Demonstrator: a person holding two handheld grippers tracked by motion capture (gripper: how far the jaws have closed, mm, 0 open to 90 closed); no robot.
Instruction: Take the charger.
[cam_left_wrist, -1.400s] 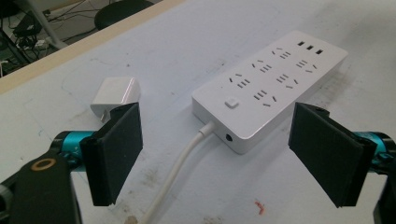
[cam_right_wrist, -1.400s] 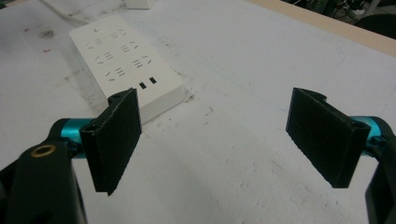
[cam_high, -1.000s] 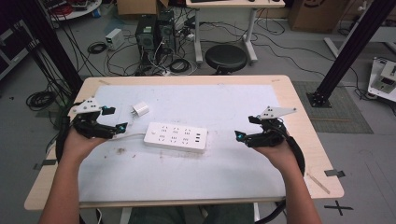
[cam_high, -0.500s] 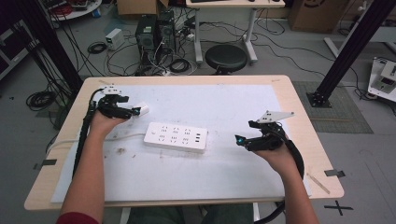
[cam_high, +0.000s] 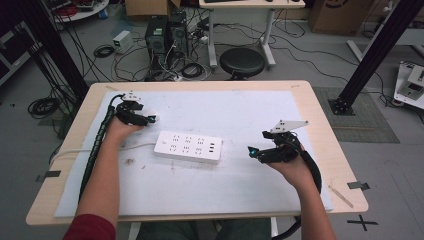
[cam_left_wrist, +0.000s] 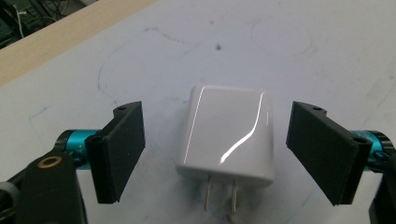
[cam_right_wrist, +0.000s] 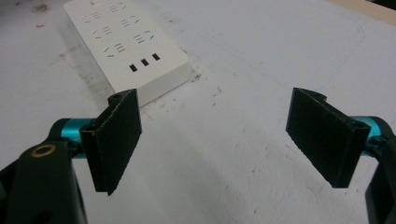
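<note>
A small white plug adapter (cam_left_wrist: 227, 137) lies flat on the white mat with its two metal prongs toward the camera. My left gripper (cam_left_wrist: 219, 154) straddles it, jaws open and clear of its sides, though they have just been closing a little. In the high view the left gripper (cam_high: 145, 119) sits at the mat's far left, with the adapter (cam_high: 153, 118) at its tips. A white power strip (cam_high: 188, 146) lies mid-mat; its near end (cam_right_wrist: 126, 46) appears in the right gripper view. My right gripper (cam_high: 254, 151) hovers right of the strip, open (cam_right_wrist: 215, 140) and empty.
The white mat (cam_high: 250, 115) covers most of the wooden table (cam_high: 320, 120). The strip's cord (cam_high: 65, 152) runs off the left edge. Beyond the table stand a black stool (cam_high: 242, 62), computer towers (cam_high: 164, 36) and loose floor cables. A black frame post (cam_high: 370, 55) rises at the right.
My left hand has moved away from the near left side toward the far left of the mat and come down over the adapter. The right hand has stayed put.
</note>
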